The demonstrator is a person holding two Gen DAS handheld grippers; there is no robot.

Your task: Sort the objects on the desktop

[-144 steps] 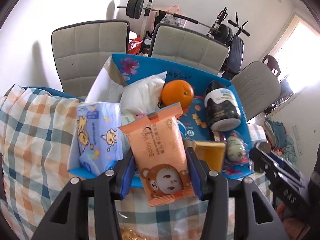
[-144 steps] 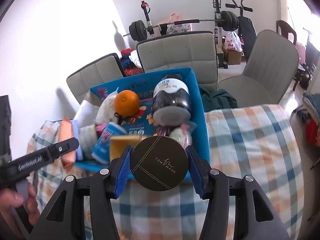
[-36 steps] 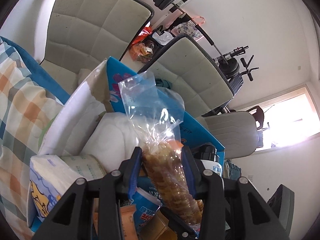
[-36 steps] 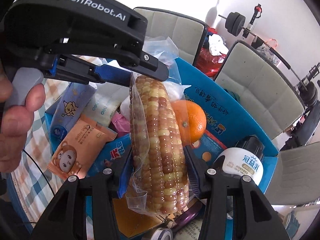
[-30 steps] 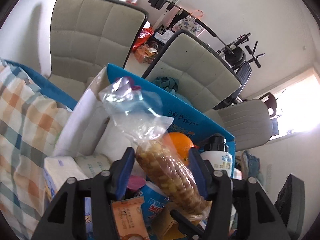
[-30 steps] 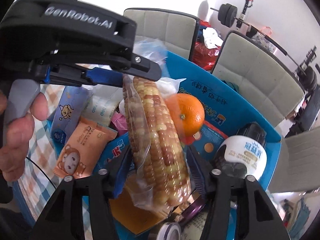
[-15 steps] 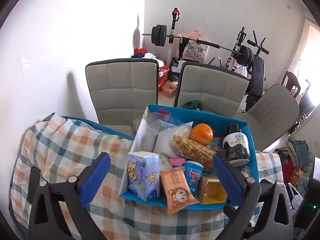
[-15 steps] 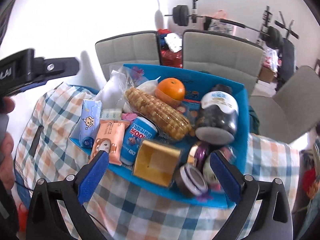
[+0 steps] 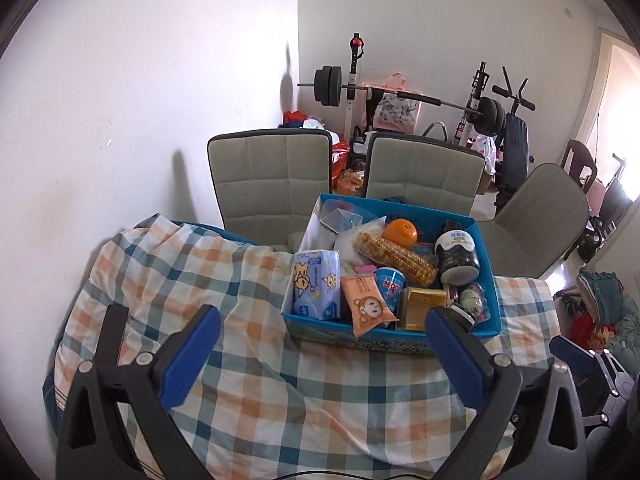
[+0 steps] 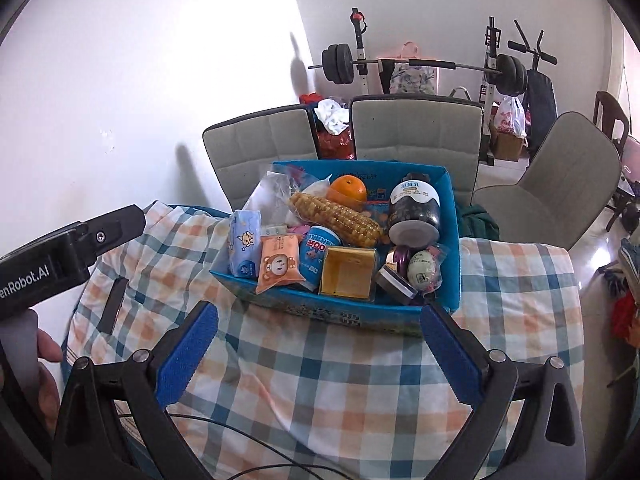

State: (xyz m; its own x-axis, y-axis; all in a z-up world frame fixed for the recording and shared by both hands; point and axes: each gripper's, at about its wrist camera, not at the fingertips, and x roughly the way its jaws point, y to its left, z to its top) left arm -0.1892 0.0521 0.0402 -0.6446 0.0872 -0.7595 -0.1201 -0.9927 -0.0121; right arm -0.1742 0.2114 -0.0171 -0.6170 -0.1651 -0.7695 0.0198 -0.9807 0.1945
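Observation:
A blue cardboard box (image 9: 384, 336) (image 10: 352, 314) stands on the checked tablecloth, full of goods. In it lie a bagged corn cob (image 9: 398, 258) (image 10: 336, 214), an orange (image 9: 400, 232) (image 10: 347, 189), a dark jar (image 9: 457, 254) (image 10: 414, 210), an orange wipes pack (image 9: 368, 304) (image 10: 279, 264), a blue tissue pack (image 9: 316, 280) (image 10: 243, 246), a blue cup (image 10: 318, 248), a yellow box (image 10: 348, 270) and a round tin (image 10: 396, 278). My left gripper (image 9: 320, 354) is wide open and empty, back from the box. My right gripper (image 10: 318, 350) is also wide open and empty.
The checked cloth (image 9: 304, 400) covers the table in front of the box. Three grey chairs (image 9: 272, 180) stand behind the table, with a barbell rack (image 9: 352, 88) by the far wall. The left gripper's body (image 10: 60, 256) shows at the left of the right wrist view.
Both grippers let go of the bagged corn, which now lies in the box, then opened wide and pulled back from the box. The wipes pack and round tin also lie in the box.

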